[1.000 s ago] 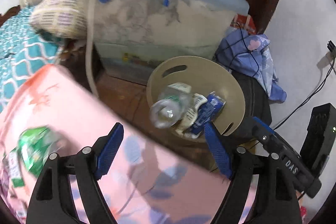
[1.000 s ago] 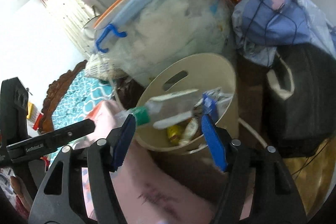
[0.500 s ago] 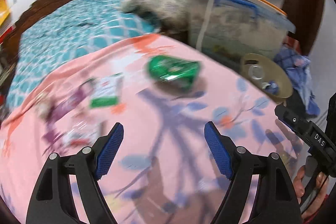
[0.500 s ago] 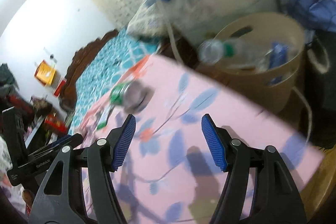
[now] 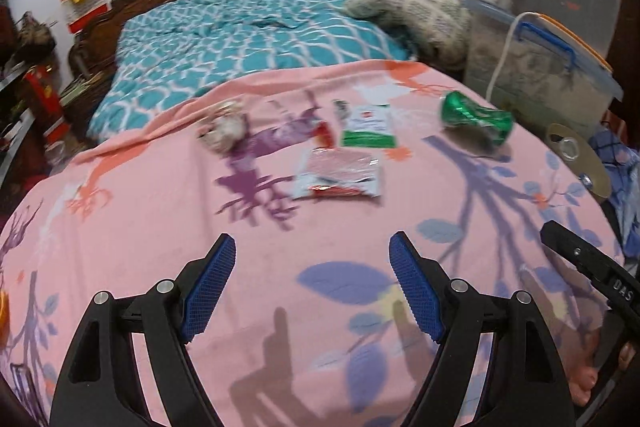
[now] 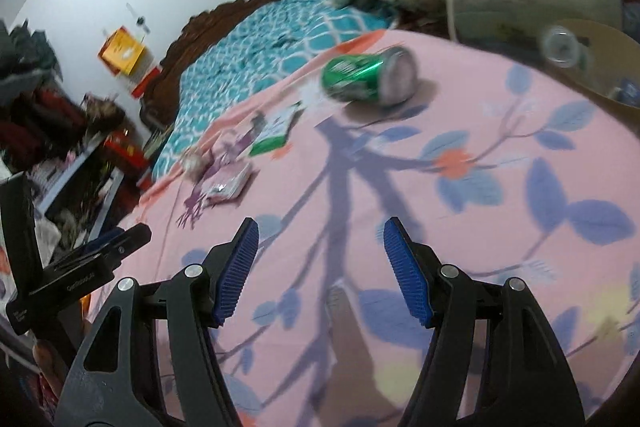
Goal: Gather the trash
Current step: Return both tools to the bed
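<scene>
Left gripper (image 5: 312,283) & right gripper (image 6: 320,267): jaws wide apart, nothing inside, both over pink blanket (image 5: 160,227); green can (image 6: 370,81) lies near its far edge.

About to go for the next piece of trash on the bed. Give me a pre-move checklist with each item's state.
1. Left gripper open and empty: ok.
2. Right gripper open and empty: ok.
3. Green can lying free on the pink blanket, nothing on it: ok.
4. Wrappers and crumpled ball in view, unobstructed: ok.
5. Beige bin beside the bed, open-topped: ok.
6. Room left in the bin: cannot tell.
</scene>
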Action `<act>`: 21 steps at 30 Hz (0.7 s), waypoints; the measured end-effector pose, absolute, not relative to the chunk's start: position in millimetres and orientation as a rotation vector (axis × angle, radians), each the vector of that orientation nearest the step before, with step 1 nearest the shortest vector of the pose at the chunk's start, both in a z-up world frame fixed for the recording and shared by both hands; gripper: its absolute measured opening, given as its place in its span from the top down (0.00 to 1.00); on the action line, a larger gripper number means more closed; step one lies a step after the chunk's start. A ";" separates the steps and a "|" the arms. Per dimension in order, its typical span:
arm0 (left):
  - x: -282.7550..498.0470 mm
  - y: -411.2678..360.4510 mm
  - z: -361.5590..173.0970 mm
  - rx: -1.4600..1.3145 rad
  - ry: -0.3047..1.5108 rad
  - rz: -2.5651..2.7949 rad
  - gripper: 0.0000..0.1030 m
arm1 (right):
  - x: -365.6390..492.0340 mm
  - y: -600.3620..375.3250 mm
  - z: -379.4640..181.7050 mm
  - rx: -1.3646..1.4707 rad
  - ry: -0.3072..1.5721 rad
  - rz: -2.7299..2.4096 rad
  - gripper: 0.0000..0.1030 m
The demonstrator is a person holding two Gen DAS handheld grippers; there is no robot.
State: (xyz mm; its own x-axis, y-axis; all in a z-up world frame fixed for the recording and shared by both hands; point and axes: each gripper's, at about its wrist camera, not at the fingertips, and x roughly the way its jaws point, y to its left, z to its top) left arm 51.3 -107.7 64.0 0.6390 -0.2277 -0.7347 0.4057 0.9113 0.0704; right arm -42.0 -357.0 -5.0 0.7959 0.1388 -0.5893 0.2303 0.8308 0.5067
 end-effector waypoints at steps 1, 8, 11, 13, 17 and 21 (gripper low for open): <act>51.7 -100.2 62.7 0.234 0.800 -0.353 0.27 | -38.9 -350.3 -5.0 0.586 0.667 -0.044 0.35; 58.4 -74.1 53.6 0.213 0.811 -0.303 0.27 | -26.0 -322.6 -6.2 0.528 0.708 -0.012 0.35; 61.9 -66.6 48.8 0.203 0.821 -0.289 0.27 | -23.2 -316.4 -6.9 0.515 0.720 -0.007 0.35; 63.7 -63.1 45.7 0.201 0.828 -0.282 0.27 | -20.3 -313.1 -6.9 0.509 0.727 -0.005 0.35; 69.6 -52.3 37.4 0.202 0.840 -0.251 0.27 | -15.7 -307.9 -7.3 0.496 0.738 0.002 0.35; 77.8 -32.4 30.6 0.190 0.856 -0.207 0.27 | -8.6 -302.1 -6.5 0.483 0.748 0.018 0.35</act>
